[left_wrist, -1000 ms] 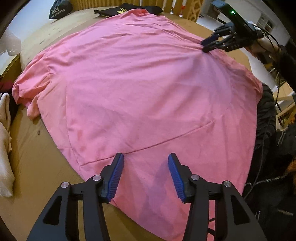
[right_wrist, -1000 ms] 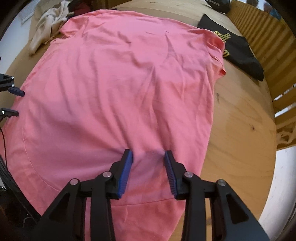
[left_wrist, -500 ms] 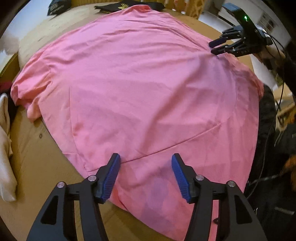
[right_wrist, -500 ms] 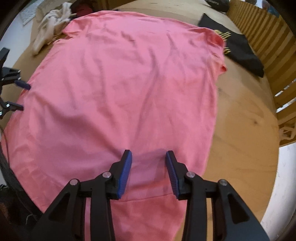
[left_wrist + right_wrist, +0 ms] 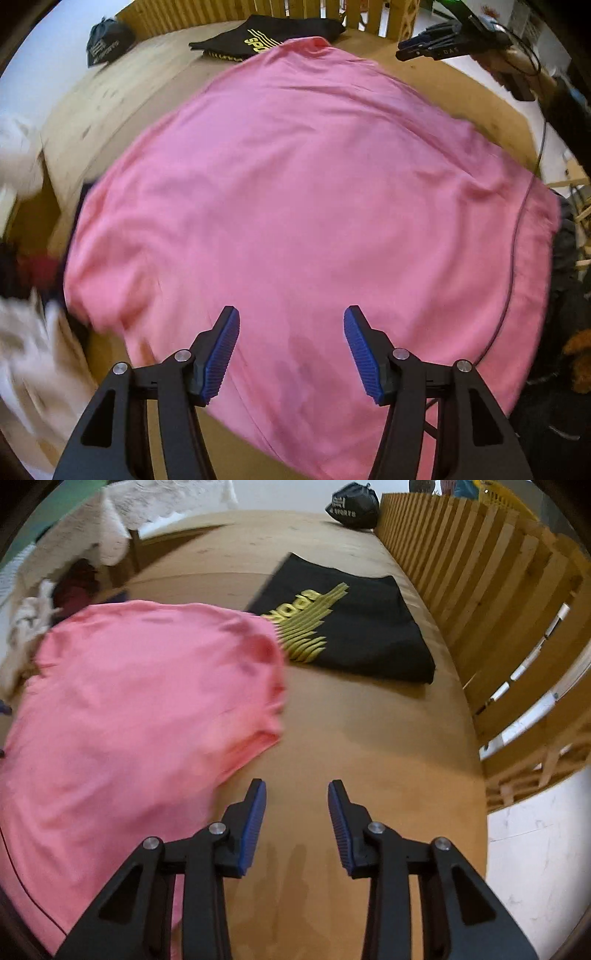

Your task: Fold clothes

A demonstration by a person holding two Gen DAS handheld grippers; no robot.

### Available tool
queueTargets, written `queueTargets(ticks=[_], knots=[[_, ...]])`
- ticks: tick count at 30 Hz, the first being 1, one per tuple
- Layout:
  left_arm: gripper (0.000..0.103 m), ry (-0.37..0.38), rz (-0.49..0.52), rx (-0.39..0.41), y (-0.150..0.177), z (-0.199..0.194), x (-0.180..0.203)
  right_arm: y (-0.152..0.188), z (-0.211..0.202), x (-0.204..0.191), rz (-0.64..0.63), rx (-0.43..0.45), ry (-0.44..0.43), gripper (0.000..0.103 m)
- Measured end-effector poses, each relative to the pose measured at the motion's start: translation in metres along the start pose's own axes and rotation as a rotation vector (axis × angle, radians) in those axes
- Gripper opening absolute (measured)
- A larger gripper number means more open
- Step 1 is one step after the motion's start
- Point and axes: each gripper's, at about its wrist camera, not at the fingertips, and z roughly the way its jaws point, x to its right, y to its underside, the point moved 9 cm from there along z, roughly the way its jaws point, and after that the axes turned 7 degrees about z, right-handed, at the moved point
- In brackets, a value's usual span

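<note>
Left wrist view: the left gripper hangs over the pink T-shirt spread on the wooden table, blue pads apart, gripping nothing. The right gripper shows at the far edge.

Right wrist view: the right gripper, jaws closing with nothing between, sits above bare table beside the shirt; a folded black shirt lies beyond.

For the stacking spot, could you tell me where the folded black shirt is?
The folded black shirt lies at the table's far side beside the wooden slat fence, its near corner under the pink shirt.
</note>
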Motion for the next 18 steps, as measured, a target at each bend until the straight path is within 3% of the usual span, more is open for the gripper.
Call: queueTargets(ticks=[7, 12, 16, 17, 18], knots=[[0.057, -0.016, -0.124, 0.031, -0.007, 0.024, -0.063, -0.005, 0.034, -0.019, -0.117, -0.020, -0.055, 0.035], [0.057, -0.009, -0.134, -0.023, 0.009, 0.043, -0.072, -0.013, 0.045, -0.025, -0.129, 0.005, -0.094, 0.035], [0.063, 0.027, -0.171, -0.008, 0.015, 0.051, -0.076, -0.020, 0.048, -0.023, -0.077, 0.025, -0.164, 0.035], [0.065, 0.037, -0.185, 0.000, 0.016, 0.053, -0.078, -0.022, 0.048, -0.023, -0.066, 0.031, -0.181, 0.033], [0.066, 0.041, -0.190, 0.008, 0.016, 0.055, -0.078, -0.024, 0.048, -0.023, -0.061, 0.036, -0.200, 0.021]])
